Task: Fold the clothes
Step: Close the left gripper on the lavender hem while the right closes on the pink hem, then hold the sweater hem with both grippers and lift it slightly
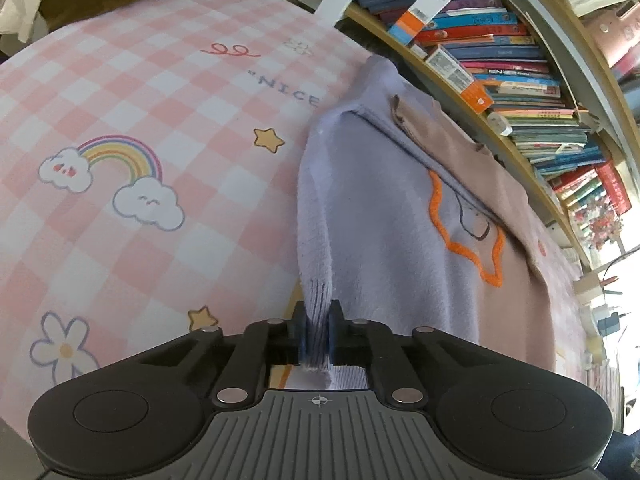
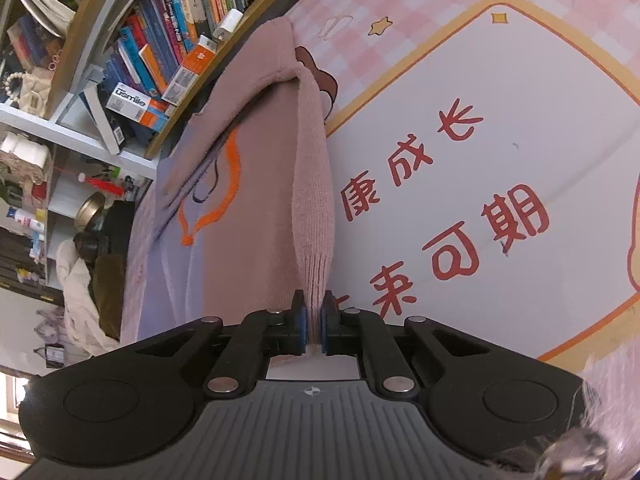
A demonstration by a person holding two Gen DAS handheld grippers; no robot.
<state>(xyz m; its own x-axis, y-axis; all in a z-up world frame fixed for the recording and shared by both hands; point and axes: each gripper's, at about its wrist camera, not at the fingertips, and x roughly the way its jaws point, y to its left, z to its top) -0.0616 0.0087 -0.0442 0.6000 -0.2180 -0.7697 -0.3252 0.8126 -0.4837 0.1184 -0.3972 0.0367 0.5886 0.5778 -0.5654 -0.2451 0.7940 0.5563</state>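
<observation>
Left gripper (image 1: 318, 334) clamps sweater (image 1: 384, 216) cuff; right gripper (image 2: 314, 322) clamps other cuff; bookshelf (image 1: 516, 64) crammed.

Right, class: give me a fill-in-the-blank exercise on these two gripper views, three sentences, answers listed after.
1. The left gripper is shut on the ribbed cuff of the ____ sleeve.
2. The right gripper is shut on the cuff of the ____ sleeve.
3. The star outline stitched on the sweater is ____.

Missing words: lilac; pink; orange
</observation>
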